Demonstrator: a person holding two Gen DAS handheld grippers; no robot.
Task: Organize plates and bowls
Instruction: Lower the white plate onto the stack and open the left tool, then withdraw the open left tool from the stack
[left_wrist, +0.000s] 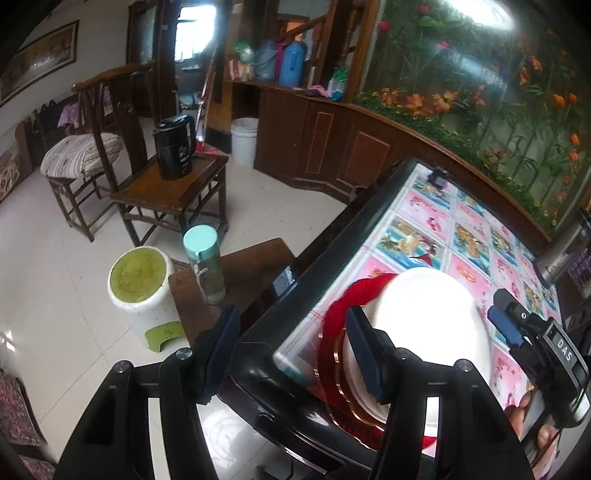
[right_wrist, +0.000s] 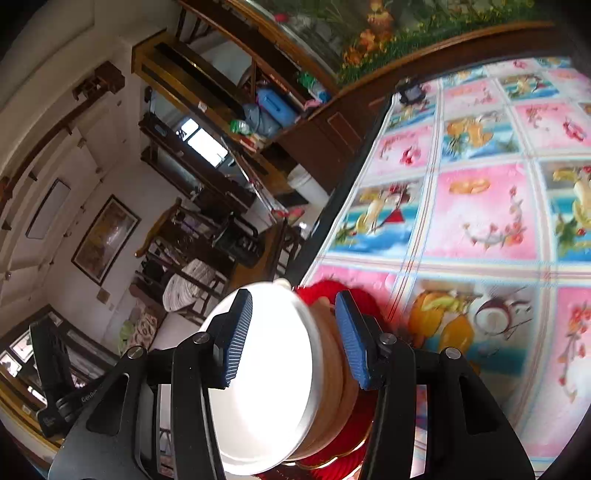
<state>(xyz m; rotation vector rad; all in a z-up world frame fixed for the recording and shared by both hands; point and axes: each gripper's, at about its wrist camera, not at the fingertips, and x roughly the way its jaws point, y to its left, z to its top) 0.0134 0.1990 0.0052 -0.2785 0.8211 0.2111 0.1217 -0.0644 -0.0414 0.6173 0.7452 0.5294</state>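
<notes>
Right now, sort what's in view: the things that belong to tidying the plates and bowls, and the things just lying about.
Job:
white plate
red plate under it
right gripper, jaws either side of the white plate's rim

Lying about:
black kettle
green-capped bottle
white bucket
cushioned chair

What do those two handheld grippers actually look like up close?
Each is black plastic. The left gripper and right gripper both carry two flat fingers with blue ribbed pads, fixed by silver screws. The right one's body bears white lettering reading "DAS".
</notes>
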